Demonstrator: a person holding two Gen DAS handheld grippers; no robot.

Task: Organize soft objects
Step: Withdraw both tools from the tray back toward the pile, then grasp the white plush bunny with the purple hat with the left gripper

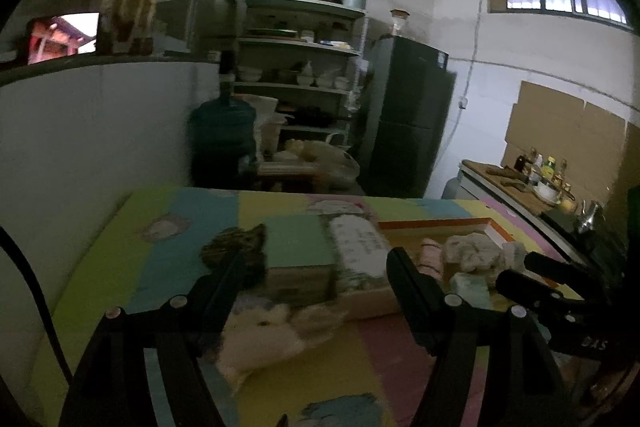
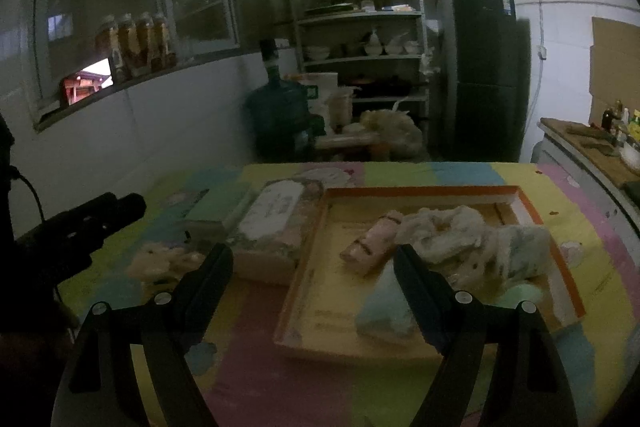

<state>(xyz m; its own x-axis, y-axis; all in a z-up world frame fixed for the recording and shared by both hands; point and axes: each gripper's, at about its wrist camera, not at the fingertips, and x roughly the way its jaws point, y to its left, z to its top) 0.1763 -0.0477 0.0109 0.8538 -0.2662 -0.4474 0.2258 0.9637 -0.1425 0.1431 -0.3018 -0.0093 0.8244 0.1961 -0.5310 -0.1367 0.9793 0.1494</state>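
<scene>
My left gripper [image 1: 316,267] is open and empty above a cream plush toy [image 1: 276,327] on the colourful mat; the toy also shows in the right wrist view [image 2: 164,263]. A dark patterned soft item [image 1: 236,241] lies behind the left finger. My right gripper [image 2: 314,263] is open and empty over the near edge of an orange-rimmed tray [image 2: 424,191]. The tray holds a pink roll [image 2: 372,245], a crumpled white cloth [image 2: 448,231] and a pale blue soft item [image 2: 384,311]. The tray shows in the left wrist view [image 1: 436,225].
A flat box with a white label [image 2: 276,223] and a green box [image 2: 216,207] lie left of the tray. A water jug [image 2: 280,119], shelves [image 2: 360,27] and a fridge [image 2: 480,67] stand beyond the table. A counter [image 2: 592,143] is at the right.
</scene>
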